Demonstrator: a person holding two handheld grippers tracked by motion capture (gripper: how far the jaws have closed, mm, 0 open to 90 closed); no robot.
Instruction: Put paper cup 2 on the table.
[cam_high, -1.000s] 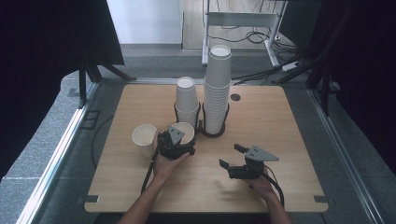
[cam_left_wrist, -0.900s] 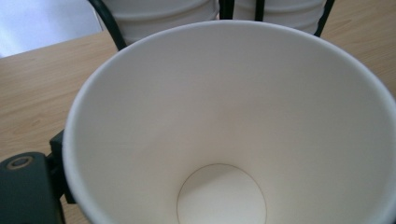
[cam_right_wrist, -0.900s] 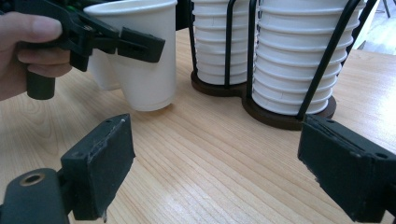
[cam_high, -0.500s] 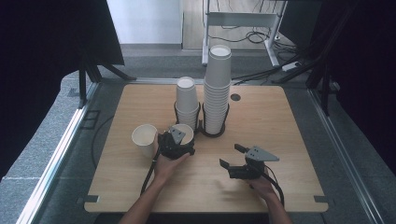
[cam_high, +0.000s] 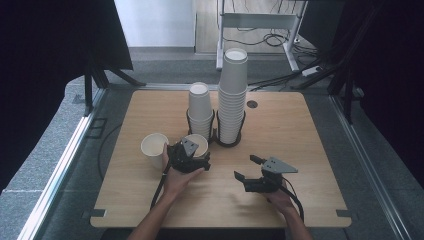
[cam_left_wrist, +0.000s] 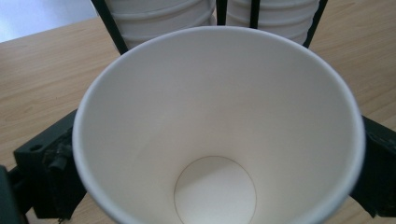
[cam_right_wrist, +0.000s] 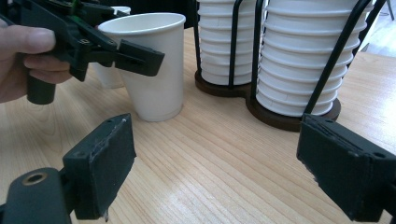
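Releasing: the left gripper (cam_high: 192, 156) has just been opening its jaws; they stand wide on either side of the paper cup (cam_high: 196, 145), seemingly clear of its wall.
Right gripper: the right gripper (cam_high: 250, 170) rests toward the table's (cam_high: 300, 130) near edge, jaws apart, nothing between them.
Cup from gripper: straight ahead of the left gripper, upright, mouth up.
Nearer hand: the left hand (cam_high: 176, 176), wrapped round its gripper, forearm coming from the near edge.
Beyond: a second cup (cam_high: 152, 149) toward the left edge; two cup stacks (cam_high: 220, 107) in a wire rack (cam_high: 216, 134) just behind.
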